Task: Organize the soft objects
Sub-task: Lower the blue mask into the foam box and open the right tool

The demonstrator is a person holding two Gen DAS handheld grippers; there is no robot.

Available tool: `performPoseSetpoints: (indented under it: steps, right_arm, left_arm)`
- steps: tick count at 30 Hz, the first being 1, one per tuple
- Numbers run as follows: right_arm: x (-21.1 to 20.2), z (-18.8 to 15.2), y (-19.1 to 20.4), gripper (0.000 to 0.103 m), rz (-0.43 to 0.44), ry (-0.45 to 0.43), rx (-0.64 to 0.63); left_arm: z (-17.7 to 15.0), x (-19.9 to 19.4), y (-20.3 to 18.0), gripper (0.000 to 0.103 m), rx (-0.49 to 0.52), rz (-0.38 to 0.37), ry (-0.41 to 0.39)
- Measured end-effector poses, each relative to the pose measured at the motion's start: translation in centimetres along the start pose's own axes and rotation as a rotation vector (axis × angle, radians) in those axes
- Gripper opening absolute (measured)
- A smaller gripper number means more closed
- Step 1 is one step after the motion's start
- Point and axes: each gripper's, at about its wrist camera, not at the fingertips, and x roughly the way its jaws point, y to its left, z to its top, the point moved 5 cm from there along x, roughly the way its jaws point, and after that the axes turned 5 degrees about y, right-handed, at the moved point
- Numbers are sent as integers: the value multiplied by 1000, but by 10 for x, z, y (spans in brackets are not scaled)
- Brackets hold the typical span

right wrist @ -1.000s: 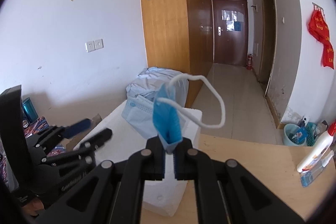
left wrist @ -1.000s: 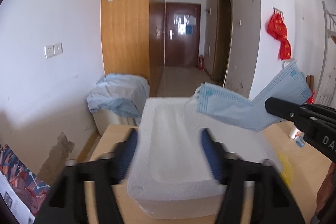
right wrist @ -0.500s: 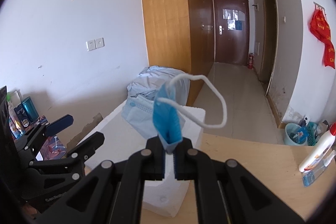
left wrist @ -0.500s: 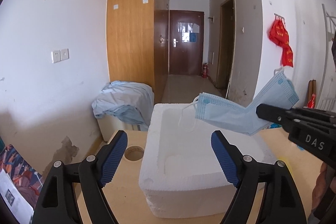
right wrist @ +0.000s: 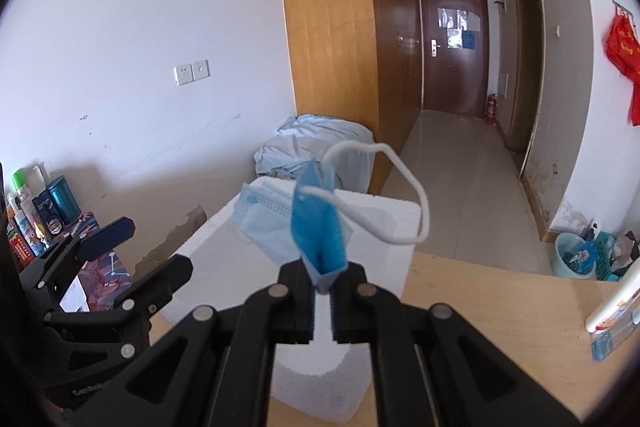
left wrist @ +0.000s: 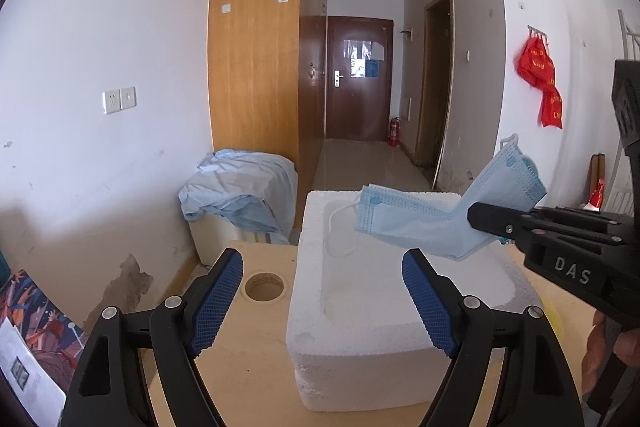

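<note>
My right gripper [right wrist: 321, 293] has its jaws clamped on a folded blue face mask [right wrist: 318, 233], held mid-frame above the white foam box [left wrist: 400, 311] on the worktop [right wrist: 500, 307]. My left gripper [left wrist: 322, 301] is at lower frame, jaws apart, holding nothing.

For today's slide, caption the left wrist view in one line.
Right claw holds a blue face mask above the white foam box; left claw open.

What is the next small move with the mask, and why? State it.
Probably lower the right claw a little, then open it. It is shut on the blue face mask, which hangs above the white foam box. The left claw is open, holding nothing.
</note>
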Motion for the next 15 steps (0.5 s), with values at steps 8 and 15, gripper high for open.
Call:
performPoseSetpoints:
  steps: [8, 15]
  right_arm:
    - [10, -3, -5, 13, 35, 26, 13]
    - [9, -2, -7, 69, 18, 23, 18]
  left_arm:
    - [-1, 2, 4, 83, -15, 0, 10]
    - [-2, 3, 2, 83, -8, -1, 13]
